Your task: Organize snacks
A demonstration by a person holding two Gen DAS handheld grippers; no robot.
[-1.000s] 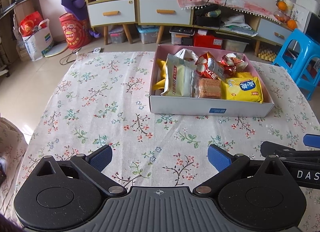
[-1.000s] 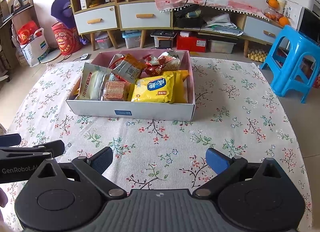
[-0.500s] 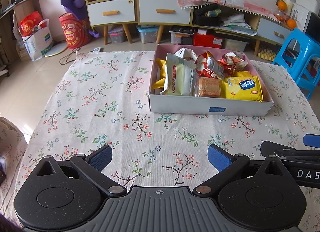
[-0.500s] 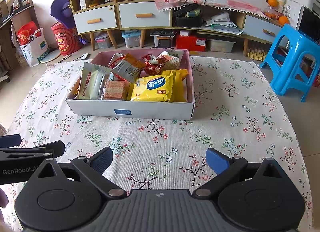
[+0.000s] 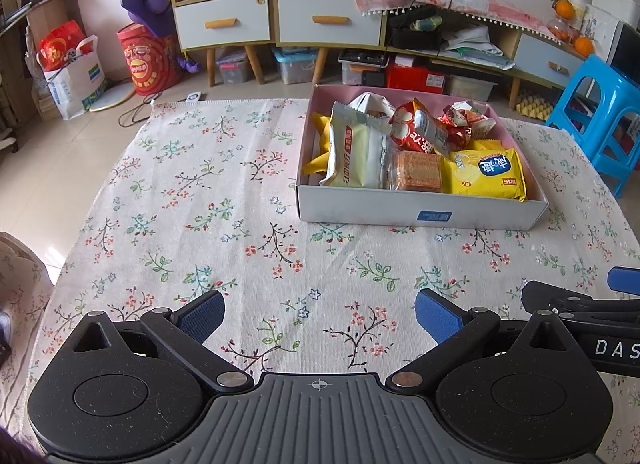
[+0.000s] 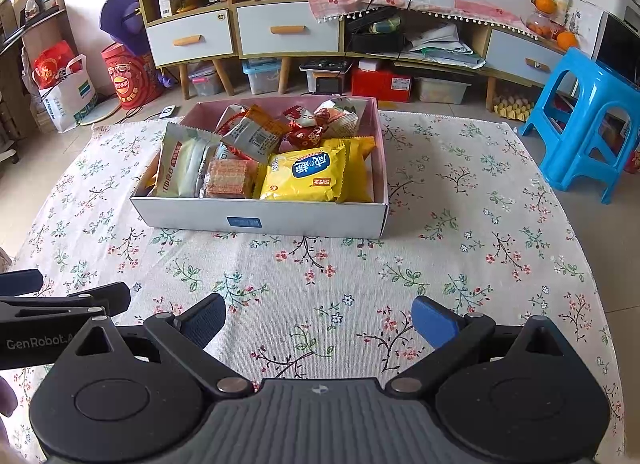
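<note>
A white box with a pink inside (image 5: 400, 212) (image 6: 256, 220) stands on the floral tablecloth, filled with several snack packs. Among them are a yellow bag (image 5: 488, 178) (image 6: 308, 176), a pale green-white pack (image 5: 352, 152) (image 6: 184, 164), an orange cracker pack (image 5: 418, 172) (image 6: 228, 180) and a red pack (image 5: 416, 132). My left gripper (image 5: 320, 314) is open and holds nothing, near the table's front edge, well short of the box. My right gripper (image 6: 318, 320) is open too, also empty, beside the left one.
The floral tablecloth (image 5: 200, 204) covers the table around the box. A blue plastic stool (image 6: 584, 124) stands off the table's right side. Cabinets with drawers (image 6: 288, 28), storage bins and bags line the far wall.
Both views have drifted back slightly, so the box sits a little farther off. Both grippers stay open and empty.
</note>
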